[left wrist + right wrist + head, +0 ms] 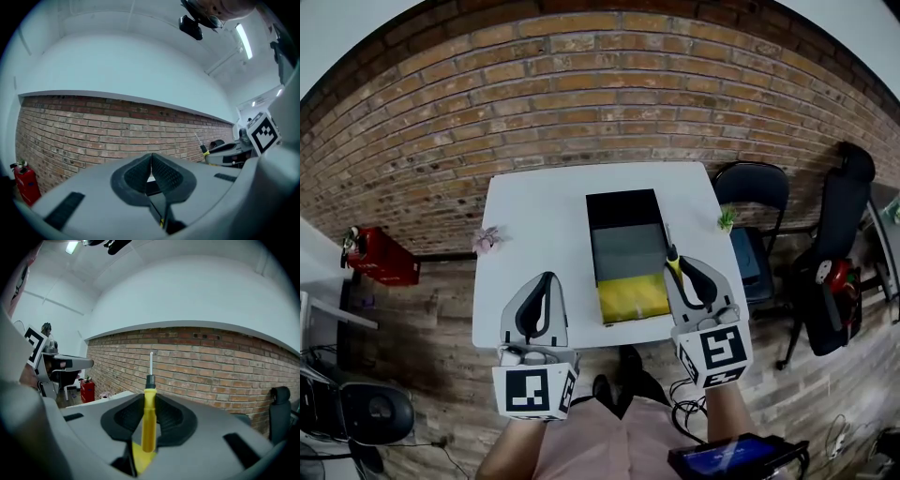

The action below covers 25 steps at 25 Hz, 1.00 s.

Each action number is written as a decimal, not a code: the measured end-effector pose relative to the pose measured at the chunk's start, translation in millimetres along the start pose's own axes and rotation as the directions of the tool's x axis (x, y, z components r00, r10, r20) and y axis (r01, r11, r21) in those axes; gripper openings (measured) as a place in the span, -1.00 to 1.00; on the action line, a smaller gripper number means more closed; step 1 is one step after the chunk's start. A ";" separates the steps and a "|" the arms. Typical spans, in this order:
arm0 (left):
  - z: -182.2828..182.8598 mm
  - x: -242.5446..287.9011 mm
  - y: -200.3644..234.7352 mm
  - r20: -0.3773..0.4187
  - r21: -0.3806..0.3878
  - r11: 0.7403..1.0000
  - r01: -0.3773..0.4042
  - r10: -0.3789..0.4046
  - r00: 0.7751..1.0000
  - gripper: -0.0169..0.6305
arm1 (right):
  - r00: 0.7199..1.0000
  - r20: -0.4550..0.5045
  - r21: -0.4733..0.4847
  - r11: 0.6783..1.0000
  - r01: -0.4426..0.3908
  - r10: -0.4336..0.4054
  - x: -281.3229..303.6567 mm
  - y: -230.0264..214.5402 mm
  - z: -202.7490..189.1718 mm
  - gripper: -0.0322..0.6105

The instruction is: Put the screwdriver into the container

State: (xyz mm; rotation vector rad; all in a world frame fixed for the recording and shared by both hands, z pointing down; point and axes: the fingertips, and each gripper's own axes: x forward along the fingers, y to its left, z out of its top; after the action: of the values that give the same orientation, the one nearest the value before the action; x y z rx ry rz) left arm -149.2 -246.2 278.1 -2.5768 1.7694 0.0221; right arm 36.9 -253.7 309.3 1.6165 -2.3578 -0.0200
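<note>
My right gripper [686, 273] is shut on a yellow-handled screwdriver [149, 418], whose metal shaft points past the jaws toward the brick wall. In the head view the screwdriver [672, 258] hangs just right of the container [626, 253], a long open box on the white table [534, 216] with a black far part, a grey middle and a yellow near part. My left gripper [546, 289] is over the table's near left, left of the container, its jaws shut with nothing between them. Seen from the left gripper view, the left gripper [151, 165] points at the wall and the screwdriver [202, 146] shows at the right.
A small pinkish object [487, 239] lies at the table's left edge and a green one [727, 219] at its right edge. A black chair [754, 202] stands to the right, a red fire extinguisher [380, 257] on the floor to the left. The brick wall [581, 84] is behind.
</note>
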 end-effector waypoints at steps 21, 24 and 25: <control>-108.9 23.2 -1.2 -0.242 -0.082 0.994 -0.066 0.044 0.969 -0.91 | 0.885 -0.405 -0.077 0.955 -0.286 0.232 22.2 31.5 -166.2 -0.66; -120.7 23.0 -2.0 -0.257 -0.088 0.993 -0.080 0.055 0.965 -0.91 | 0.843 -0.469 -0.105 0.932 -0.348 0.262 21.8 35.8 -188.0 -0.66; -123.5 22.4 -1.4 -0.262 -0.091 0.992 -0.088 0.062 0.963 -0.91 | 0.825 -0.494 -0.117 0.920 -0.374 0.273 21.9 37.9 -194.6 -0.66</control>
State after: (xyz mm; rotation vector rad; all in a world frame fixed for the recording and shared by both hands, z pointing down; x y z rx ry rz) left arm -139.5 -269.2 401.1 -2.6869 1.9997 -0.2410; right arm 41.3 -231.1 507.3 0.9636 -2.1239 0.1700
